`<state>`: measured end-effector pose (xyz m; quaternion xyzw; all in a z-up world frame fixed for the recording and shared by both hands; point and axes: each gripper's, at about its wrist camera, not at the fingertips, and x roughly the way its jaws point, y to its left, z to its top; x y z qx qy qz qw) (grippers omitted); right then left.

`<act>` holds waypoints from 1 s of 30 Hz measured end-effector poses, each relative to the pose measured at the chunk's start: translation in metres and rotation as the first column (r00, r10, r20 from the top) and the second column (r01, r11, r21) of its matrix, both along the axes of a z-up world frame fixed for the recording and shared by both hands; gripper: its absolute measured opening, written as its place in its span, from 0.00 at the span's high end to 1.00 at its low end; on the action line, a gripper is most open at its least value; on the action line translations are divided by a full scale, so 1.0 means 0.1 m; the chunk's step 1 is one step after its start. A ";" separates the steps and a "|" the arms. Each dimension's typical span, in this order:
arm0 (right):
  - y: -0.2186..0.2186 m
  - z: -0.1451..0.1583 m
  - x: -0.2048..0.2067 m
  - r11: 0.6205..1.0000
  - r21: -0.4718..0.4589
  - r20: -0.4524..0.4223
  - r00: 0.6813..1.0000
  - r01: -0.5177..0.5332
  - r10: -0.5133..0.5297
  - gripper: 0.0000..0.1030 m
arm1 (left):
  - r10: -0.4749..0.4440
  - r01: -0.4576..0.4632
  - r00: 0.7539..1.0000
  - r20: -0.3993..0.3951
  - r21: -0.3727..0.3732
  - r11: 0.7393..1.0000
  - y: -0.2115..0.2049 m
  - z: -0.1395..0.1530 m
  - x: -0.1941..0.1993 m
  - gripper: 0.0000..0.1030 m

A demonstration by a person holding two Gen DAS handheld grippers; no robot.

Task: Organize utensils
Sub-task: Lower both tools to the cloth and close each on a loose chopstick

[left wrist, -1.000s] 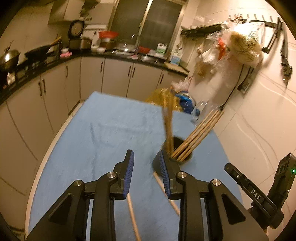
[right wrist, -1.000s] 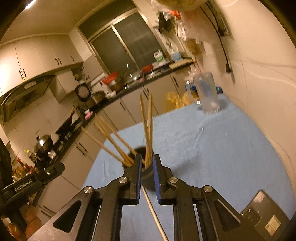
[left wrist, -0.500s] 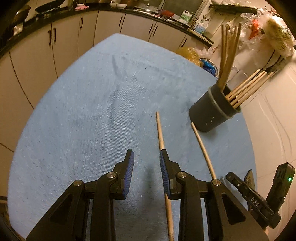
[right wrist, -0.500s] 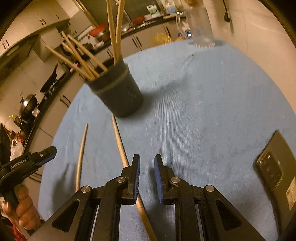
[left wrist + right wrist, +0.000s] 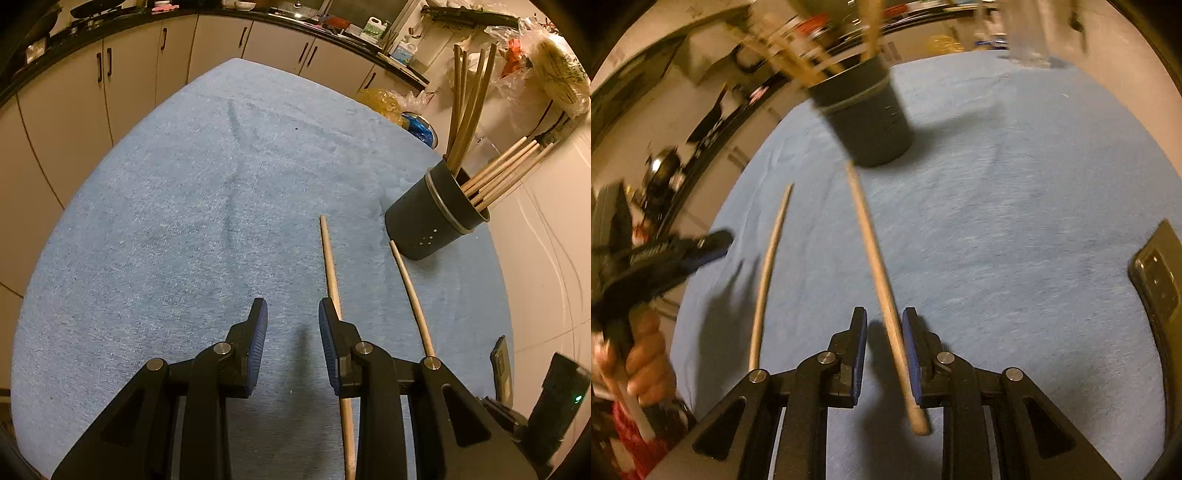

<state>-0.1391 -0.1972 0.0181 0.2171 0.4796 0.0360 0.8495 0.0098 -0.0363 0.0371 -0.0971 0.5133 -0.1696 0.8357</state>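
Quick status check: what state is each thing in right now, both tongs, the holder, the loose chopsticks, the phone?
Left tongs: open, empty, over the cloth.
Right tongs: open, straddling a chopstick, not closed on it.
Holder: upright, holding several chopsticks.
Left chopstick: flat on the cloth, partly under the left tongs' right finger.
Right chopstick: flat on the cloth, between the right tongs.
Phone: flat on the cloth, camera side up.

Both grippers have dropped from the holder toward the cloth. The right gripper has widened and now straddles one loose chopstick; the left gripper has barely shifted since.
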 end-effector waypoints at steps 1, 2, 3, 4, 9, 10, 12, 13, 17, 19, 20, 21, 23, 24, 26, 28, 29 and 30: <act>0.01 0.04 0.03 1.000 0.006 0.012 1.000 -0.005 0.005 0.79 | 0.000 0.000 1.000 -0.001 0.002 1.000 0.00 -0.01 0.00 0.74; 0.00 0.08 0.08 1.000 -0.013 0.026 1.000 0.003 -0.002 0.79 | 0.000 0.000 1.000 -0.002 0.002 1.000 0.00 -0.01 0.00 0.74; -0.01 0.11 0.12 0.999 -0.036 0.035 0.999 0.012 -0.010 0.79 | -0.001 0.001 1.000 -0.004 0.000 1.000 0.00 -0.02 0.01 0.74; -0.02 0.15 0.22 0.998 -0.064 0.045 0.999 0.018 -0.016 0.79 | -0.003 0.003 1.000 -0.005 0.000 1.000 -0.01 -0.03 0.01 0.74; -0.02 0.15 0.64 0.996 -0.090 0.031 0.999 -0.001 0.004 0.79 | -0.013 0.014 1.000 -0.011 0.003 1.000 -0.03 -0.05 0.02 0.74; 0.00 0.13 0.74 0.996 -0.090 0.017 1.000 -0.005 0.007 0.79 | -0.015 0.015 1.000 -0.012 0.003 1.000 -0.03 -0.06 0.03 0.74; 0.02 0.09 0.88 0.996 -0.086 0.008 1.000 -0.021 0.022 0.79 | -0.018 0.018 1.000 -0.016 0.005 1.000 -0.04 -0.07 0.05 0.74; 0.07 0.04 0.97 0.995 -0.095 -0.007 1.000 -0.027 0.027 0.79 | -0.019 0.019 1.000 -0.018 0.005 1.000 -0.05 -0.08 0.05 0.74; 0.21 -0.02 1.11 0.987 -0.148 -0.017 0.998 -0.063 0.061 0.79 | -0.032 0.032 0.999 -0.021 0.012 0.999 -0.09 -0.10 0.07 0.74; 0.27 -0.02 1.13 0.981 -0.180 -0.016 0.997 -0.078 0.076 0.79 | -0.038 0.038 0.999 -0.022 0.020 0.999 -0.13 -0.10 0.09 0.74; 0.28 -0.02 1.13 0.979 -0.184 -0.017 0.996 -0.087 0.086 0.87 | -0.039 0.040 0.999 -0.023 0.024 0.999 -0.15 -0.10 0.11 0.74; 0.28 -0.03 1.13 0.977 -0.192 -0.018 0.996 -0.094 0.093 0.92 | -0.041 0.042 0.999 -0.026 0.029 0.999 -0.18 -0.11 0.13 0.74; 0.21 -0.02 1.07 0.985 -0.156 -0.020 0.997 -0.078 0.076 0.93 | -0.047 0.048 0.998 -0.034 0.038 0.998 -0.24 -0.11 0.18 0.74; 0.16 -0.02 1.04 0.989 -0.131 -0.016 0.998 -0.068 0.066 0.93 | -0.050 0.052 0.998 -0.039 0.042 0.998 -0.28 -0.12 0.21 0.74; 0.09 0.04 0.94 0.994 -0.100 0.016 0.999 -0.049 0.051 0.93 | -0.067 0.070 0.996 -0.059 0.059 0.996 -0.39 -0.14 0.28 0.74; 0.03 0.10 0.83 0.995 -0.094 0.047 0.998 -0.030 0.034 0.93 | -0.075 0.082 0.993 -0.092 0.075 0.994 -0.52 -0.18 0.38 0.74; 0.00 0.14 0.78 0.995 -0.093 0.064 0.998 -0.019 0.025 0.93 | -0.071 0.080 0.993 -0.099 0.092 0.993 -0.56 -0.20 0.40 0.74; -0.02 0.18 0.73 0.996 -0.094 0.082 0.997 -0.008 0.016 0.93 | -0.075 0.088 0.991 -0.107 0.121 0.989 -0.63 -0.22 0.44 0.74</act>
